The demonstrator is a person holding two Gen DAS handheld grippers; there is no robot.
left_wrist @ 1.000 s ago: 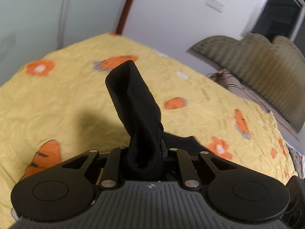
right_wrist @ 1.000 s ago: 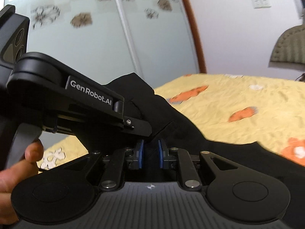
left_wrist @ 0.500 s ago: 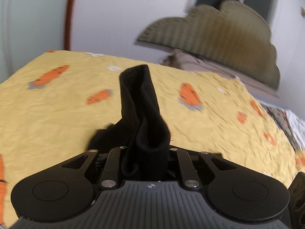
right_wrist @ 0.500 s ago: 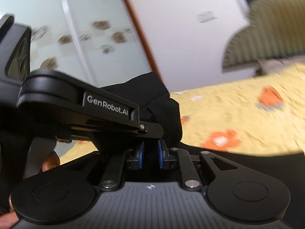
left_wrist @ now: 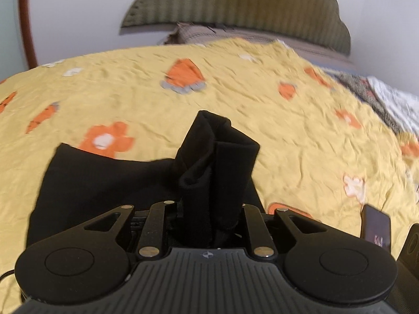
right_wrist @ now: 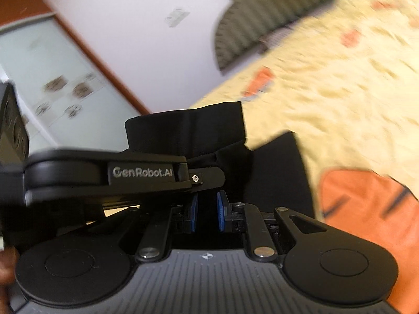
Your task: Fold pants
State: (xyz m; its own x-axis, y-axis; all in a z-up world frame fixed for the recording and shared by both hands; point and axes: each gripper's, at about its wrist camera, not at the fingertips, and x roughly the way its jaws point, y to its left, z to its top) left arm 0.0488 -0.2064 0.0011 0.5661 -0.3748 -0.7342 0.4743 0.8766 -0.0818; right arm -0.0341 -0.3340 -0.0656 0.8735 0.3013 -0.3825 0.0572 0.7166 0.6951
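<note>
Black pants (left_wrist: 110, 183) now lie partly flat on the yellow bedspread (left_wrist: 288, 136), no longer hanging. The left gripper (left_wrist: 209, 209) has just been opening, a bunched fold between its jaws; the right gripper (right_wrist: 207, 212) stays clamped narrowly on fabric. The fold seems nearly laid, release likely next.

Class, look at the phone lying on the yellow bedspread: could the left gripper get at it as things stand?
Probably not yet. The left gripper has a bunch of black pants between its fingers, which have just been opening. The phone itself lies uncovered on the bedspread.
</note>
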